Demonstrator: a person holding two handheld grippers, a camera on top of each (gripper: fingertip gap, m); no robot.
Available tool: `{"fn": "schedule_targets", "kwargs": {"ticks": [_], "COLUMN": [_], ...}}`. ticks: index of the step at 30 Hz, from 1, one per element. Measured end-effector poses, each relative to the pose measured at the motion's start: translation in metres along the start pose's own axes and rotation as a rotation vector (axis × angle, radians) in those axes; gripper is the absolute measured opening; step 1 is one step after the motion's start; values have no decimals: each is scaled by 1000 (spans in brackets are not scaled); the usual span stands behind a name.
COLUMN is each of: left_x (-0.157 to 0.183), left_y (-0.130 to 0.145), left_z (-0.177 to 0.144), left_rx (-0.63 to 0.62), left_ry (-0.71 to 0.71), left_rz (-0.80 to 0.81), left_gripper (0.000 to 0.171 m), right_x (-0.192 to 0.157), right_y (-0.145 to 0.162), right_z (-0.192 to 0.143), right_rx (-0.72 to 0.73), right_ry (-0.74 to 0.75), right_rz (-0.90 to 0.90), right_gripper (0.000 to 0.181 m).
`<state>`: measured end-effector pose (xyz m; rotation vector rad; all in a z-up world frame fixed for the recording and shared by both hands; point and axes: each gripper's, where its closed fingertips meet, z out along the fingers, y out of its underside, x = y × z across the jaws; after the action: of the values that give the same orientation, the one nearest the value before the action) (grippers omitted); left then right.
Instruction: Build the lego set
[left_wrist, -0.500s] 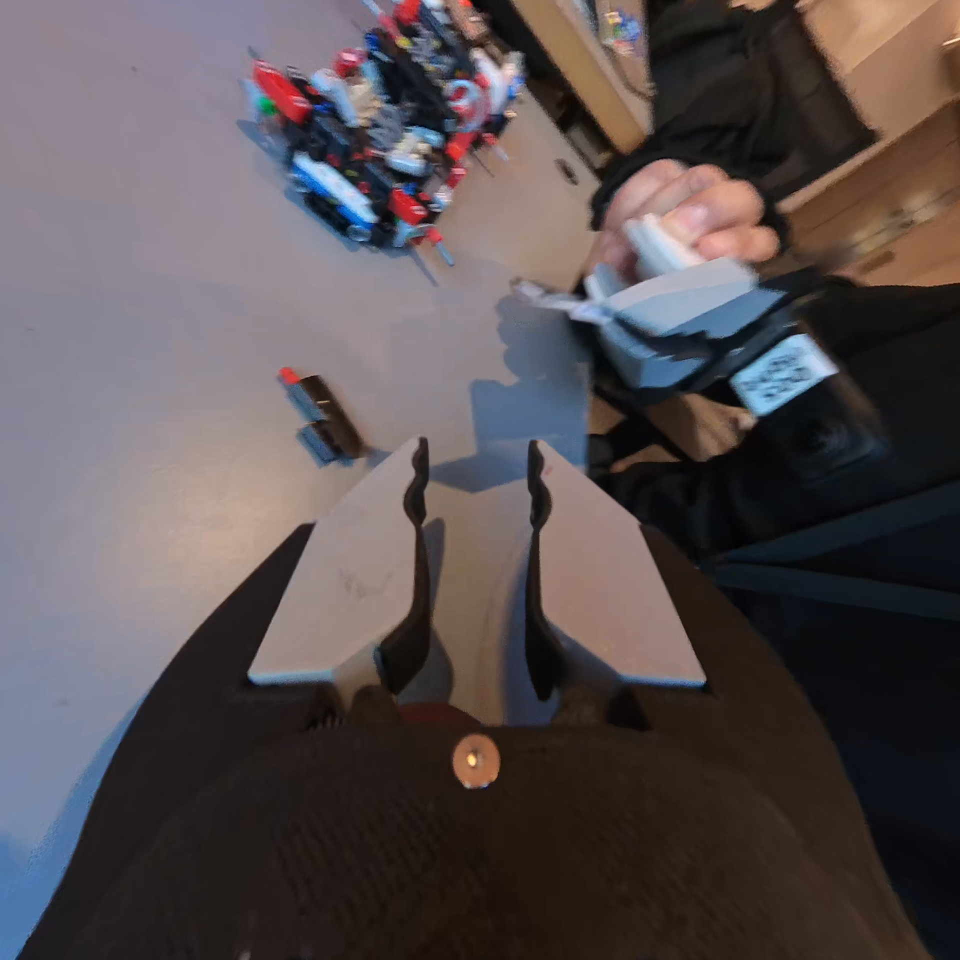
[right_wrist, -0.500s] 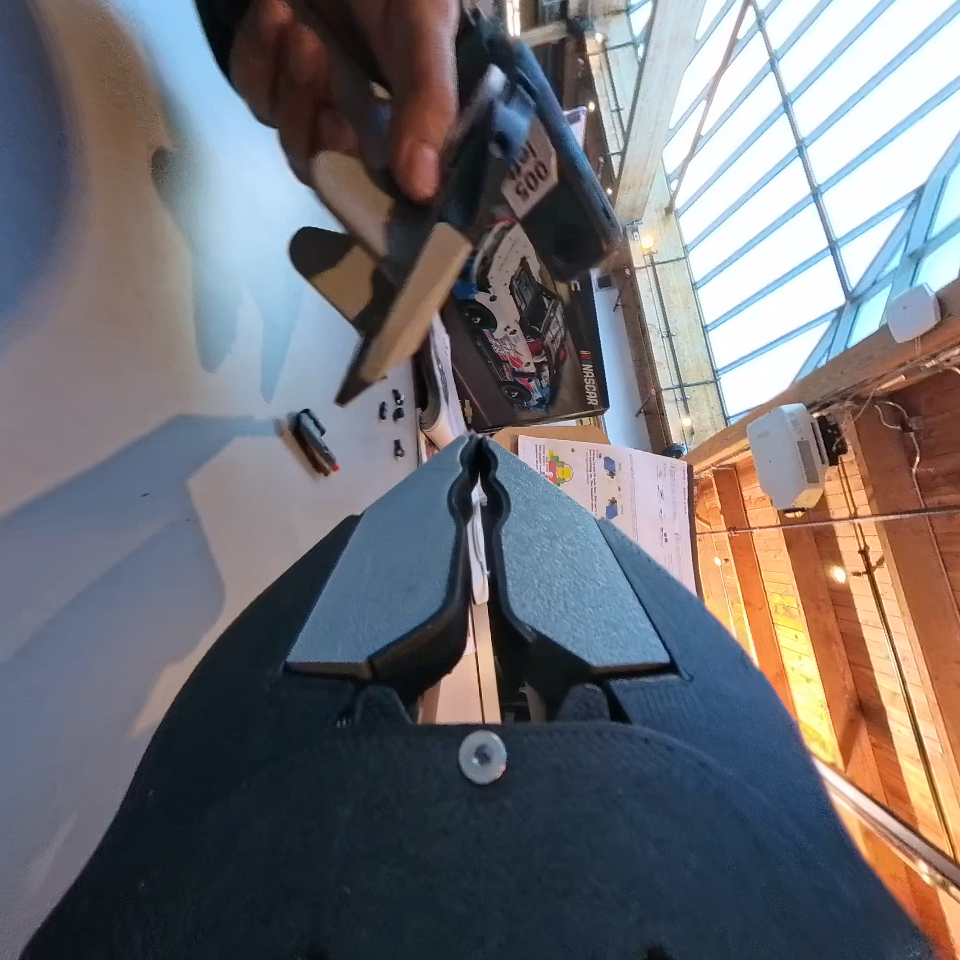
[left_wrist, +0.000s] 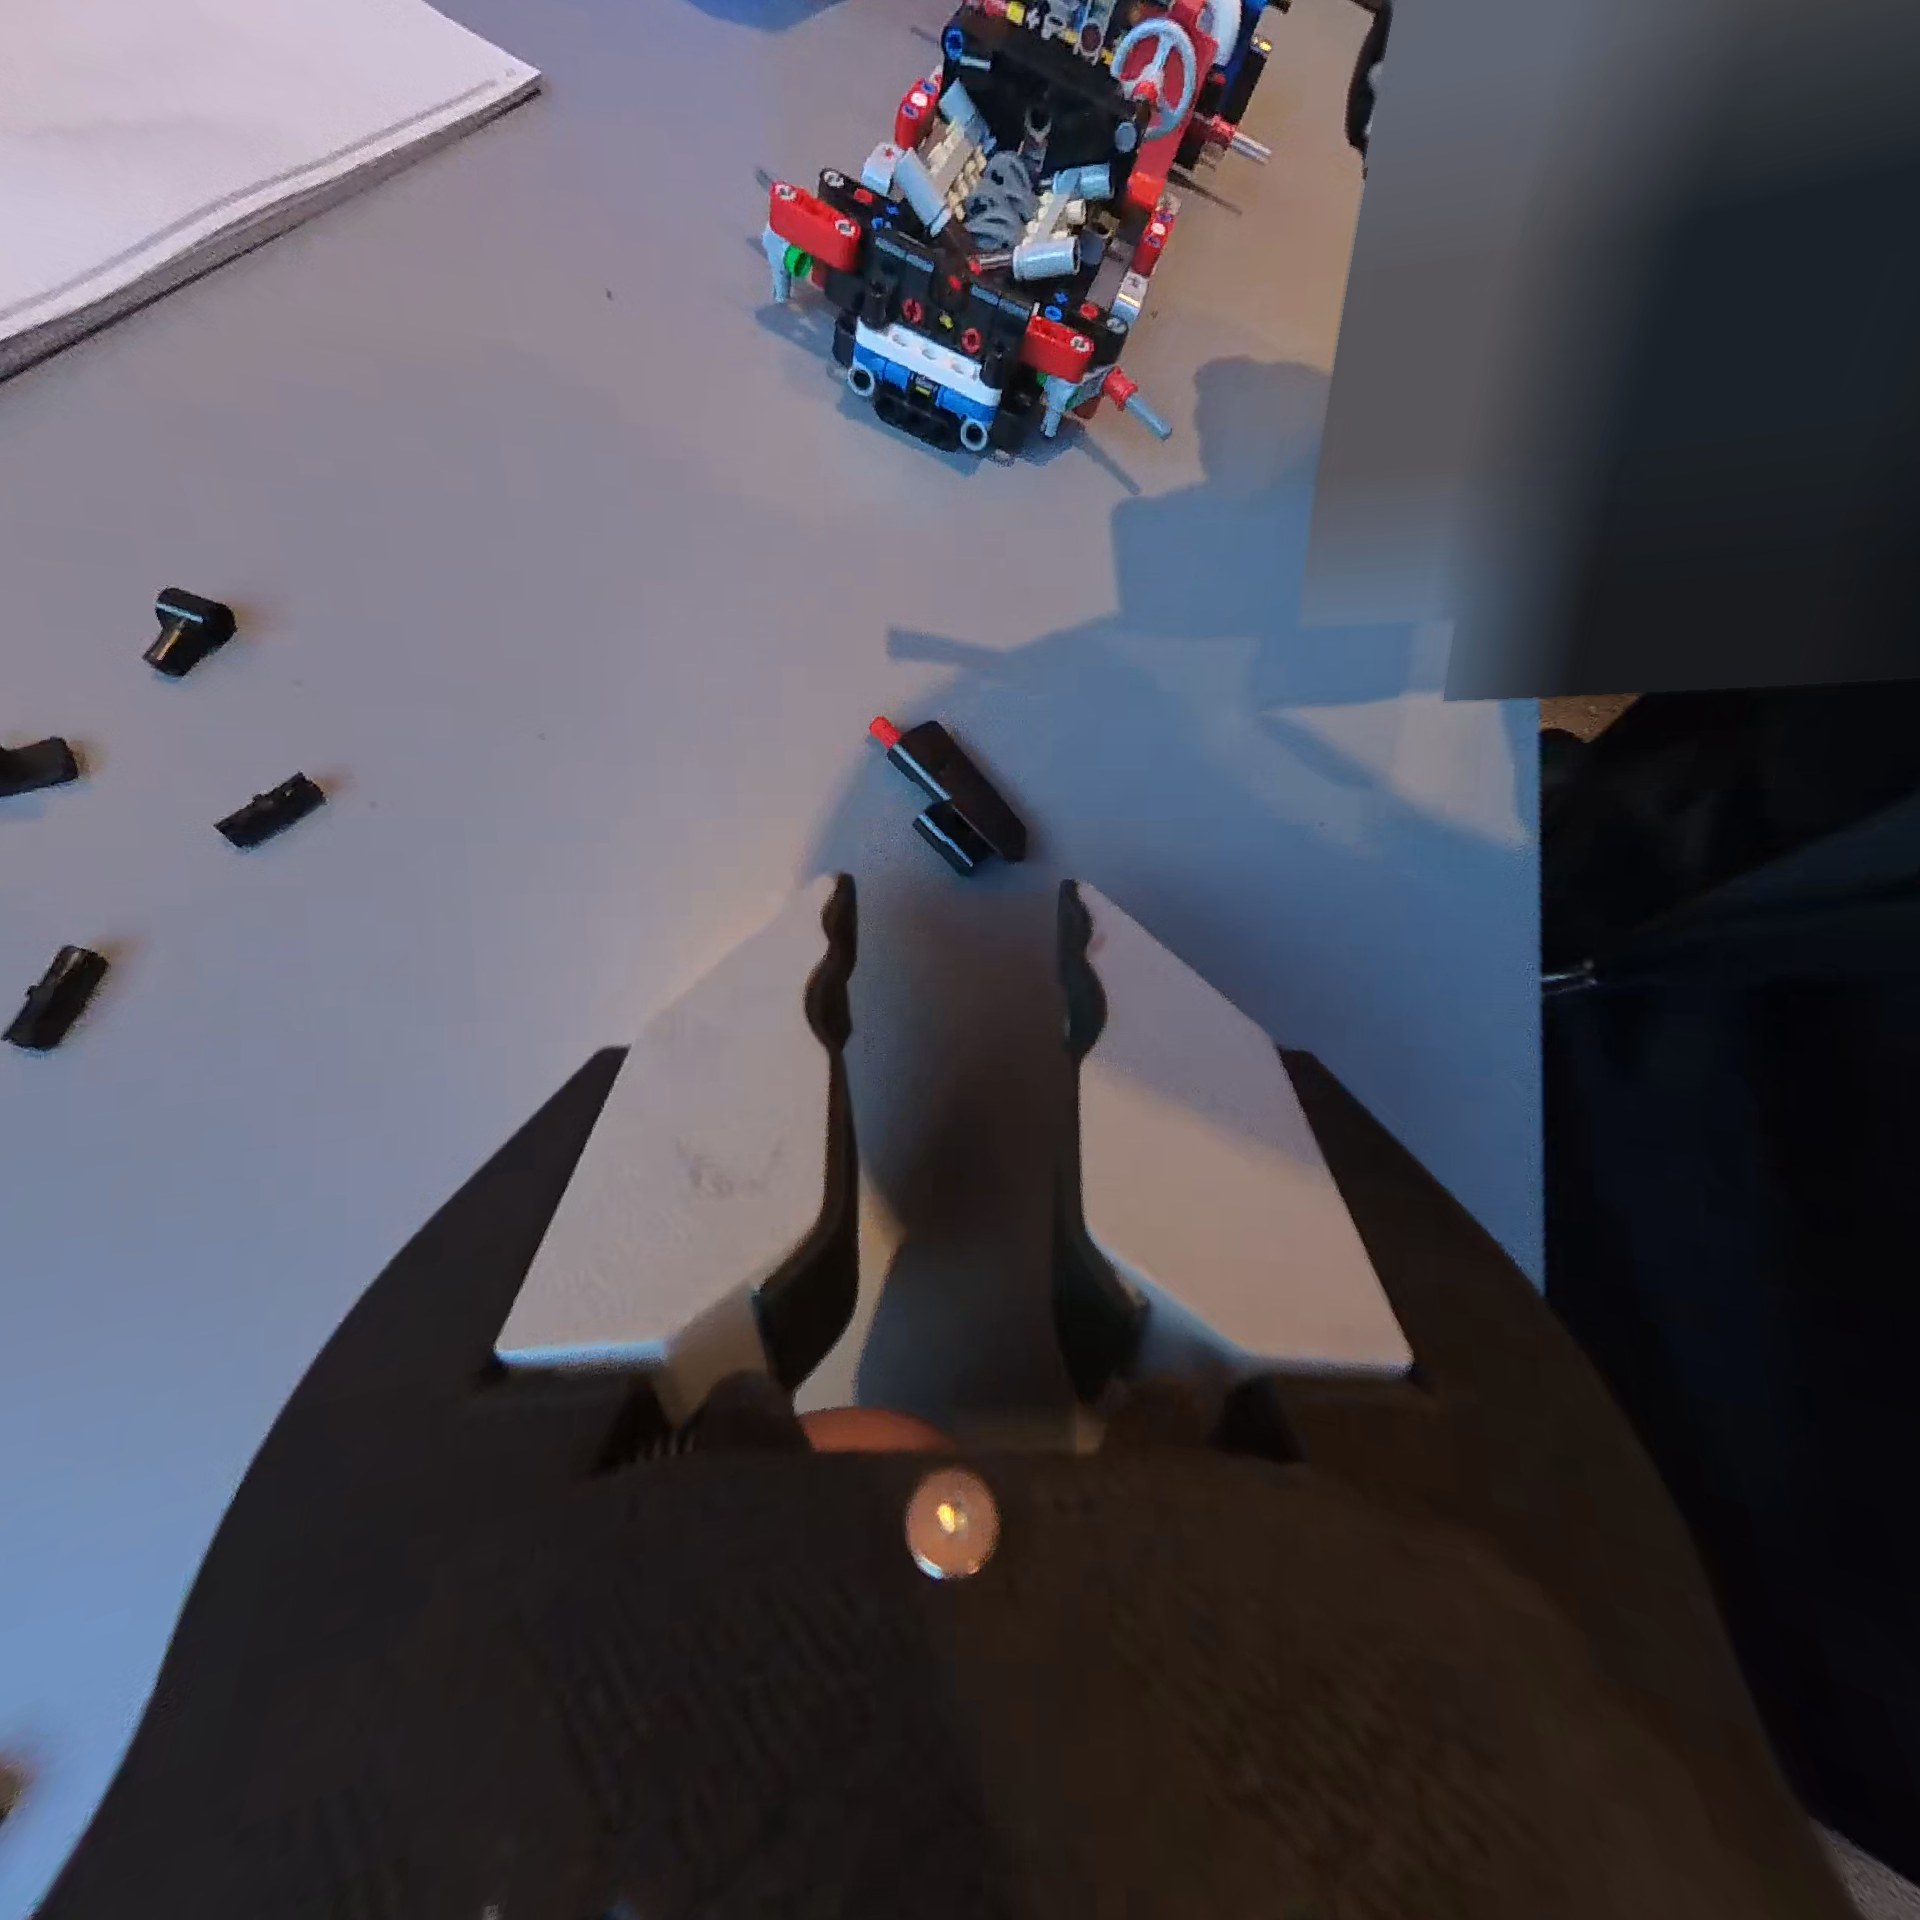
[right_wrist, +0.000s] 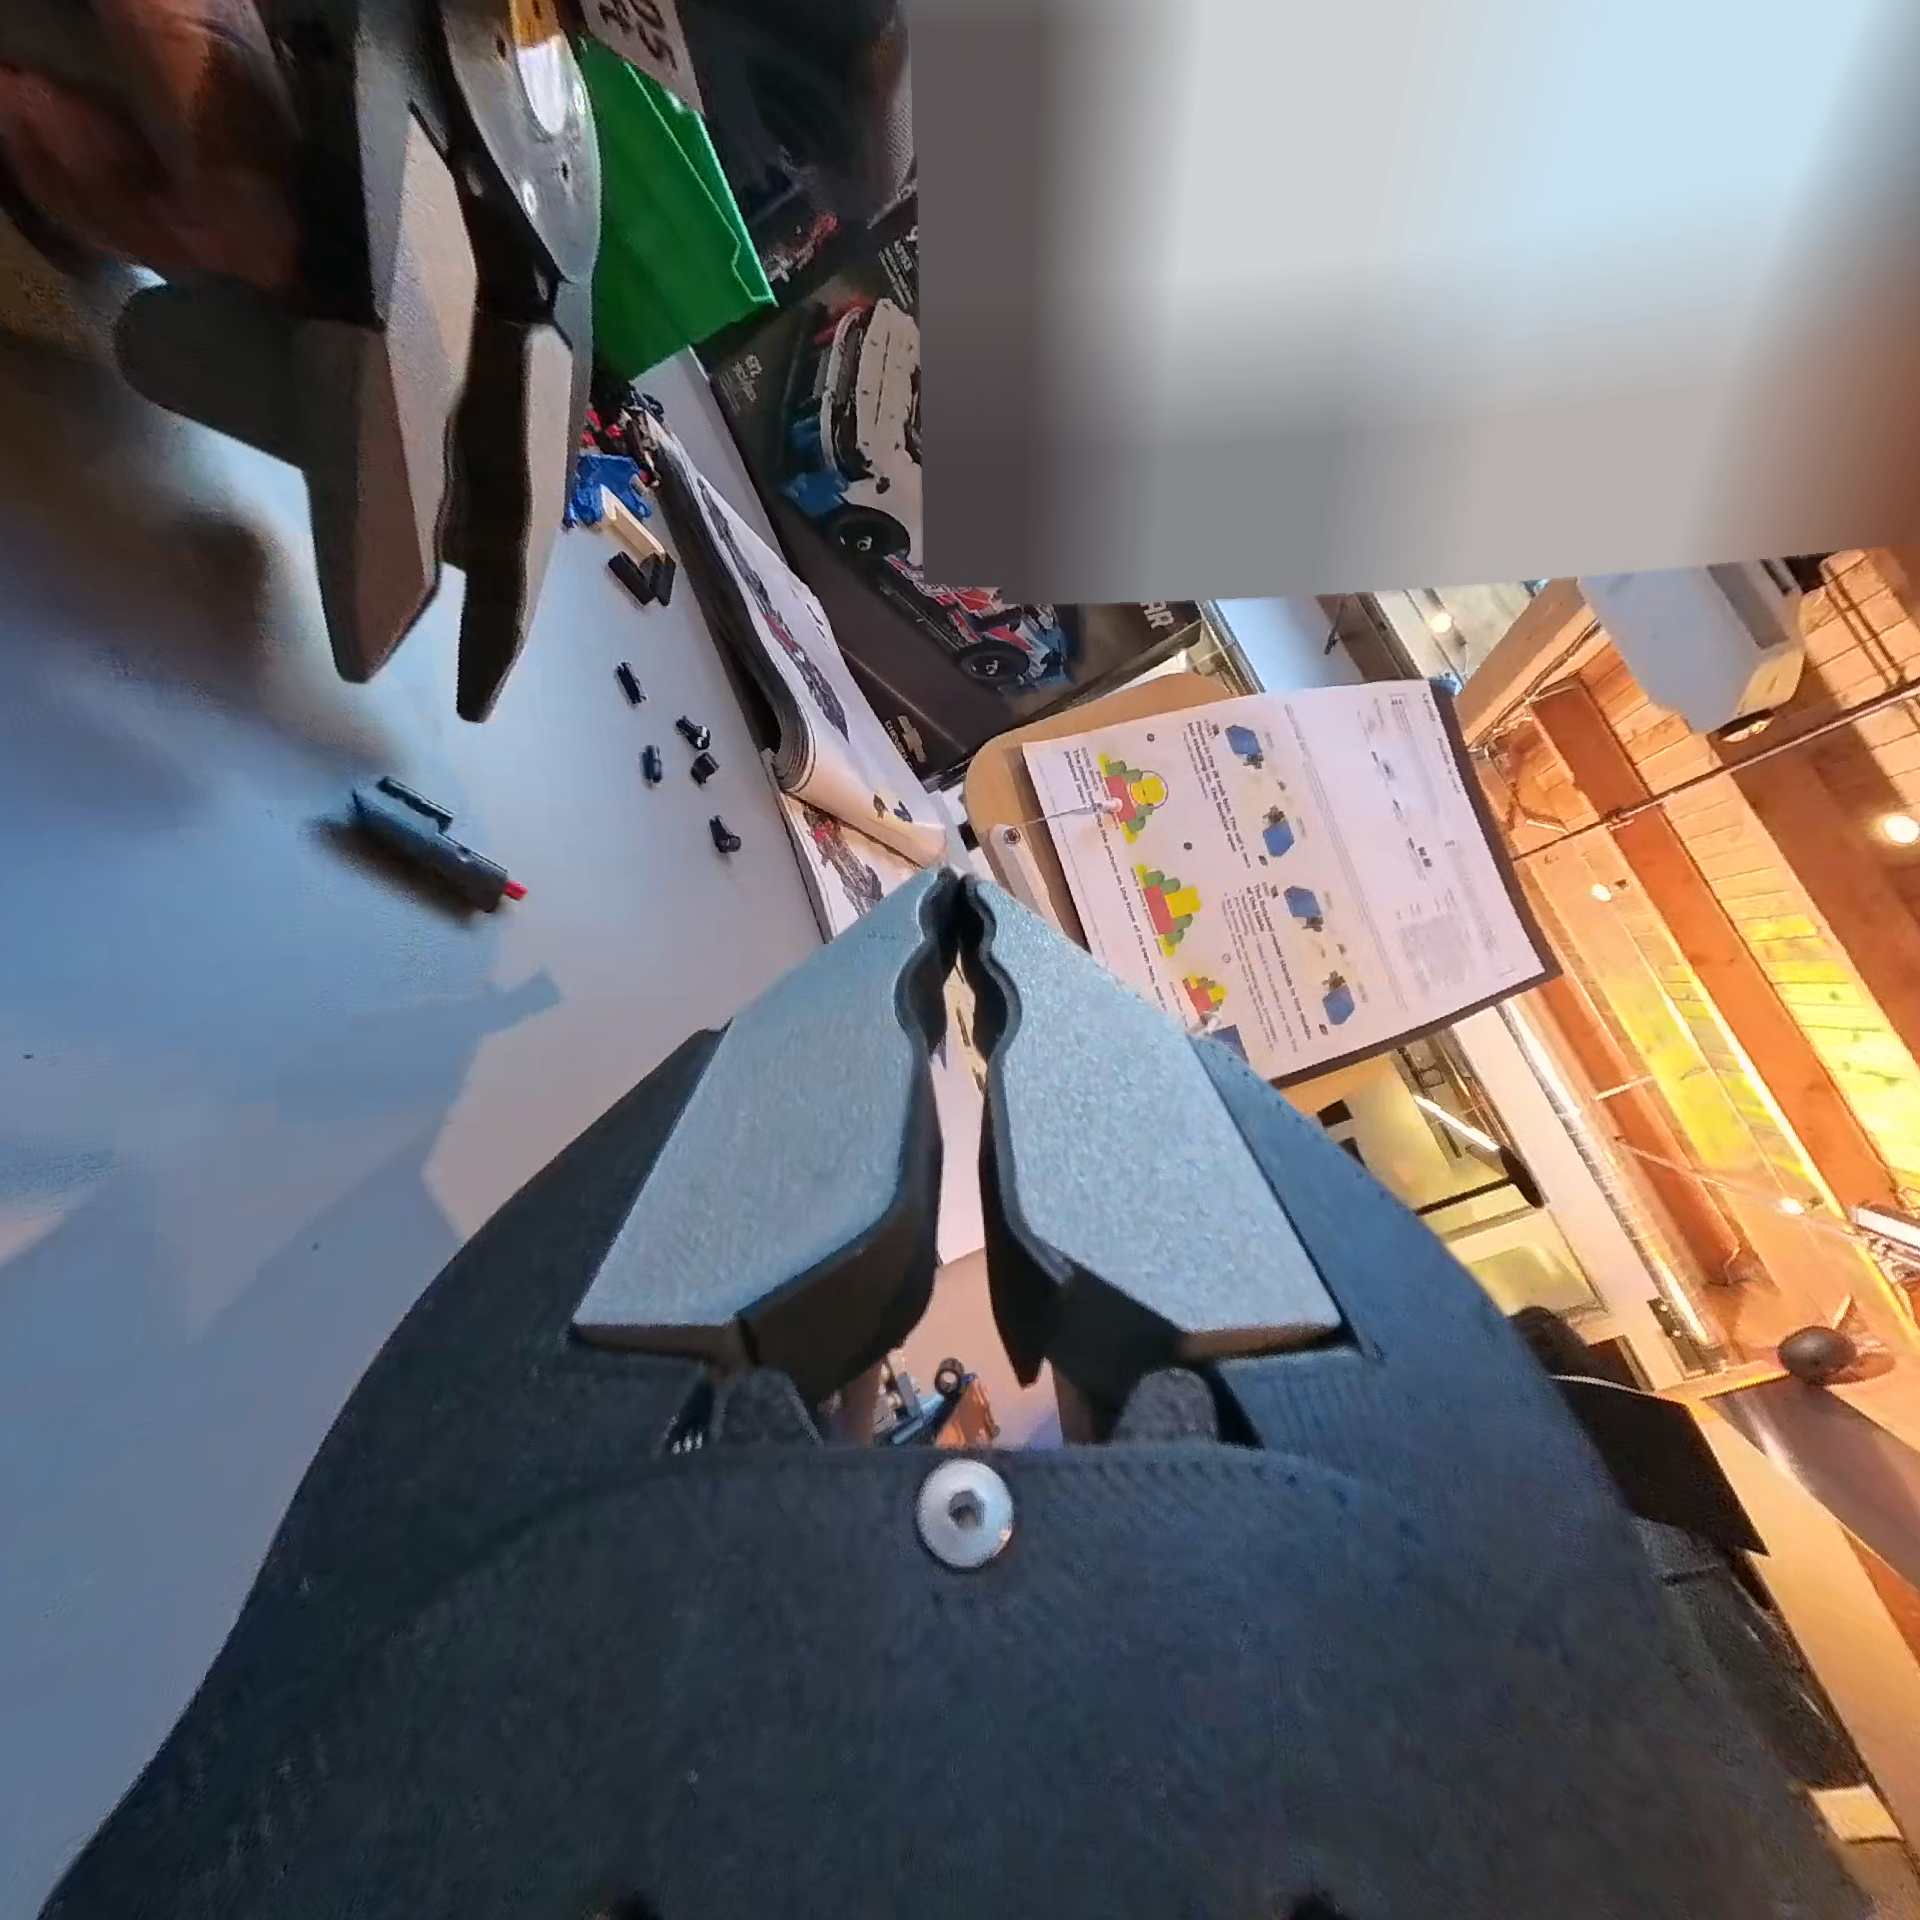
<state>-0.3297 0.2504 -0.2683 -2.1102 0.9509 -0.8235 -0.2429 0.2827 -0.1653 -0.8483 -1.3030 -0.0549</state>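
A small black Lego sub-assembly with a red pin end (left_wrist: 951, 792) lies on the grey table just ahead of my left gripper (left_wrist: 954, 896), which is open and empty above the table. The same piece shows in the right wrist view (right_wrist: 428, 833), with the left gripper (right_wrist: 416, 665) hanging above it. The partly built car chassis (left_wrist: 997, 229), black, red, blue and white, stands farther back. My right gripper (right_wrist: 956, 891) is shut with nothing visible between its tips, held off the table and tilted sideways.
Several small black loose parts (left_wrist: 270, 808) lie at the left. An instruction booklet (left_wrist: 208, 145) lies at the back left. The set box (right_wrist: 894, 540), a green item (right_wrist: 665, 239) and a printed sheet (right_wrist: 1278, 873) stand beyond. The table edge (left_wrist: 1538, 987) runs at the right. One gripper's finger ends stand about 15 cm off the other's.
My left gripper has swung left and nearer the table, so the black piece now sits right before its tips. The right gripper has left the left wrist view. The right gripper stays shut.
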Motion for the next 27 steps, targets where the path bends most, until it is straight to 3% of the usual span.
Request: {"fn": "schedule_targets", "kwargs": {"ticks": [12, 27], "left_x": [-8, -6], "left_y": [-23, -20], "left_z": [-10, -6], "left_rx": [155, 124], "left_ry": [75, 73], "left_rz": [-101, -87], "left_gripper": [27, 27], "right_x": [10, 3], "right_y": [24, 21], "right_z": [8, 11], "right_rx": [-23, -12], "right_ry": [-28, -63], "right_rz": [67, 98], "right_gripper": [0, 0]}}
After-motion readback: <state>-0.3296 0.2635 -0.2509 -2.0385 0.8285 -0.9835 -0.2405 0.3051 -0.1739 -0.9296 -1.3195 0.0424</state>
